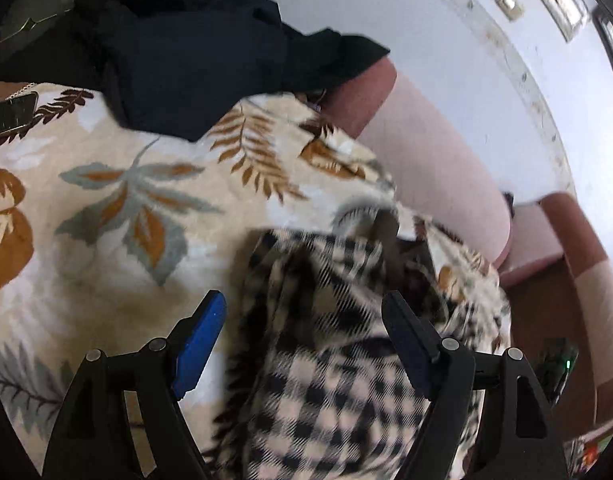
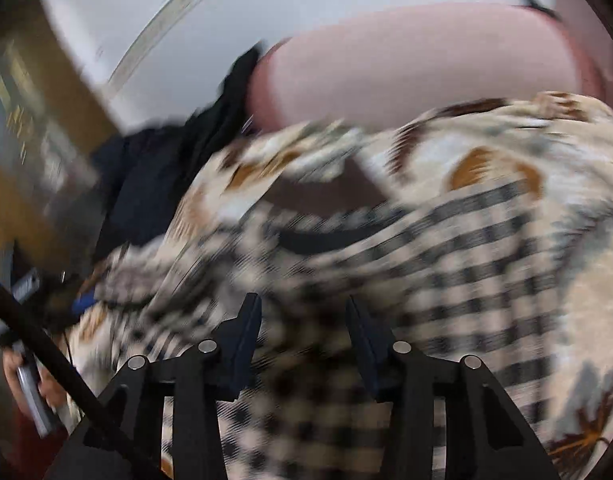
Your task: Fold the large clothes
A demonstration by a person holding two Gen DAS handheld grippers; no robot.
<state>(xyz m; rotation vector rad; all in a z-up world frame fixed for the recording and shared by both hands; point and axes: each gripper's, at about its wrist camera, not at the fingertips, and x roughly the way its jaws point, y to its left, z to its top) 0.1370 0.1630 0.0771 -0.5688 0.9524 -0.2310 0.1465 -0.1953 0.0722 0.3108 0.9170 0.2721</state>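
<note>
Nearest, left gripper (image 1: pixel 304 312): black frame, blue pads, jaws spread wide, gripping nothing; poised over a black-and-cream checked woven garment (image 1: pixel 326 368). Same garment lying rumpled on a cream fleece blanket printed with brown and grey leaves (image 1: pixel 118 208), near the blanket's right edge. Right gripper (image 2: pixel 304 316): jaws parted to a moderate gap, checked garment (image 2: pixel 446 280) directly below and ahead; whether cloth sits between the pads cannot be told through heavy motion blur.

Further out, left wrist view: heap of dark navy clothing (image 1: pixel 178 60) resting on the blanket's far side. Dark flat phone-like slab (image 1: pixel 10 116) at the blanket's left edge. Pale pink upholstered sofa back with a darker brown-pink border (image 1: pixel 434 168) beyond the blanket. White scuffed wall (image 1: pixel 446 40) behind that.

Right wrist view: navy heap (image 2: pixel 146 192) at far left of the garment, pink sofa back (image 2: pixel 406 60) above it. At lower left edge, a hand holding a grey handle (image 2: pixel 30 384), partly hidden by a black cable.
</note>
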